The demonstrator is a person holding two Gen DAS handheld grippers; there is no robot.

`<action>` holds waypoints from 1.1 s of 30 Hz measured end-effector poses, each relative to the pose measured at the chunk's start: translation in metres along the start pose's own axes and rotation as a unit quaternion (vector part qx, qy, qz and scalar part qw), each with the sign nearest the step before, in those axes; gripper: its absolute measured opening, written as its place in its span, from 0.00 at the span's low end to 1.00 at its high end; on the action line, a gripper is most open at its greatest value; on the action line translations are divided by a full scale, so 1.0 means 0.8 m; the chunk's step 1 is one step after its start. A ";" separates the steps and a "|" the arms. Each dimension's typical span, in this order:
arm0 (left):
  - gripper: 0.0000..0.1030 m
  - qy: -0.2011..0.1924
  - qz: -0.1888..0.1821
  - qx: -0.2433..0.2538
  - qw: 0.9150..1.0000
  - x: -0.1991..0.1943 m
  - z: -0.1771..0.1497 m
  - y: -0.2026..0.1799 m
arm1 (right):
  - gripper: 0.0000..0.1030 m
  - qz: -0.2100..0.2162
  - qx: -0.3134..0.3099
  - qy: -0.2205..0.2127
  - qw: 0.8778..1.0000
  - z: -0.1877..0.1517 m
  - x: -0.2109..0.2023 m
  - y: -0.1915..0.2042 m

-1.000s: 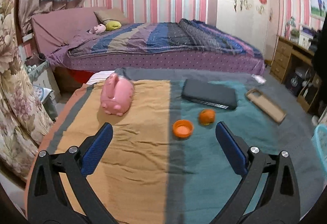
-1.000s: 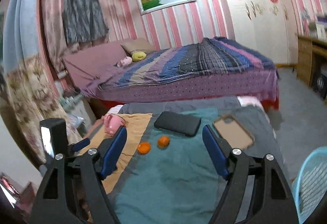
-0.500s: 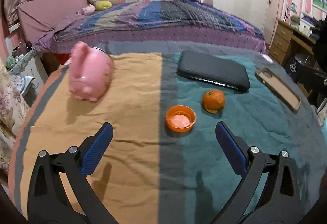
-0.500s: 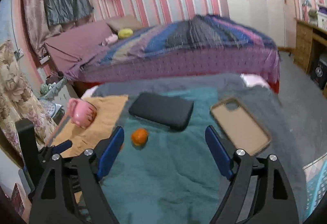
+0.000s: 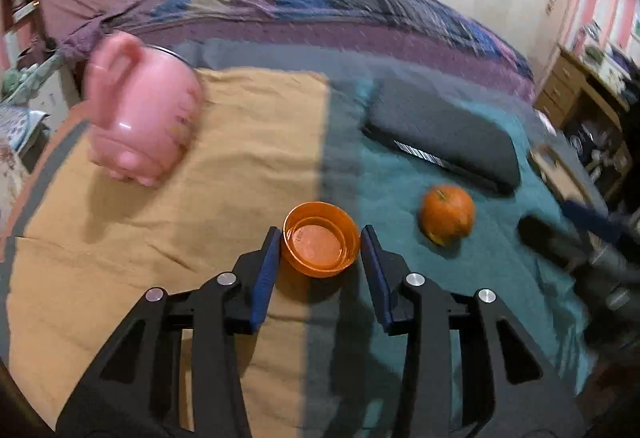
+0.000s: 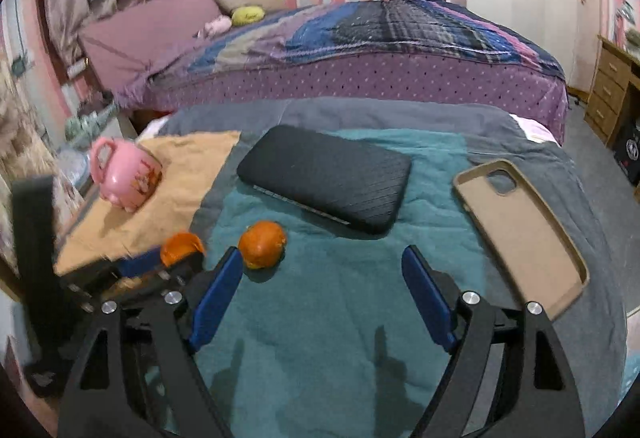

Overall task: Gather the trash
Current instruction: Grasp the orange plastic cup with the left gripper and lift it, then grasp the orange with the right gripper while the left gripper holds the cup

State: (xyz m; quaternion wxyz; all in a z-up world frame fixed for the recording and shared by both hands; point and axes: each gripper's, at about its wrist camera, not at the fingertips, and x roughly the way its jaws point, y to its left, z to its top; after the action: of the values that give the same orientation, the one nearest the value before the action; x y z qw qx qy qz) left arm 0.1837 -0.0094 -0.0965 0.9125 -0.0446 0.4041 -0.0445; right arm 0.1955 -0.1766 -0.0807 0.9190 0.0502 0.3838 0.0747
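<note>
A small orange plastic cap (image 5: 320,238) lies open side up on the cloth, where the tan and teal parts meet. My left gripper (image 5: 320,252) straddles it. Its jaws are closing, and the blue pads (image 5: 267,270) touch the cap's rim on both sides. The right wrist view shows the same cap (image 6: 182,246) in that gripper at the left. A tangerine (image 5: 447,214) sits on the teal cloth to the right of the cap. My right gripper (image 6: 322,270) hangs open just behind the tangerine (image 6: 263,238), which lies by its left fingertip, with nothing between the fingers.
A pink pig-shaped mug (image 5: 140,110) lies on the tan cloth at the left. A black flat case (image 6: 328,178) sits beyond the tangerine and a tan phone case (image 6: 520,230) to the right. A bed (image 6: 360,50) stands behind, wooden drawers (image 6: 612,78) at far right.
My left gripper came forward and down over the orange cap, and its jaws went from wide open to narrow around it. The right gripper moved down and closer to the tangerine.
</note>
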 end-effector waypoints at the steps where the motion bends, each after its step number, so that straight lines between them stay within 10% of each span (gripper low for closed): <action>1: 0.38 -0.009 0.002 -0.012 1.000 -0.006 0.005 0.011 | 0.78 0.002 -0.006 0.006 1.000 0.001 0.010 0.010; 14: 0.38 -0.037 0.023 -0.004 0.999 -0.028 0.031 0.052 | 0.76 -0.022 -0.050 0.044 0.998 0.004 0.078 0.072; 23: 0.38 -0.040 0.014 -0.013 0.999 -0.034 0.035 0.065 | 0.33 -0.017 -0.068 0.047 0.996 0.001 0.079 0.084; 33: 0.38 -0.057 0.001 -0.015 0.998 -0.067 0.024 0.051 | 0.29 0.026 -0.054 0.034 0.998 -0.009 0.039 0.078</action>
State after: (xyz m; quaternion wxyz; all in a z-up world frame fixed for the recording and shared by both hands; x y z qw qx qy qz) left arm 0.1643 0.0382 -0.0492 0.9332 -0.0606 0.3524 -0.0347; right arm 0.2061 -0.1098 -0.0981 0.9046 0.0078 0.4085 0.1213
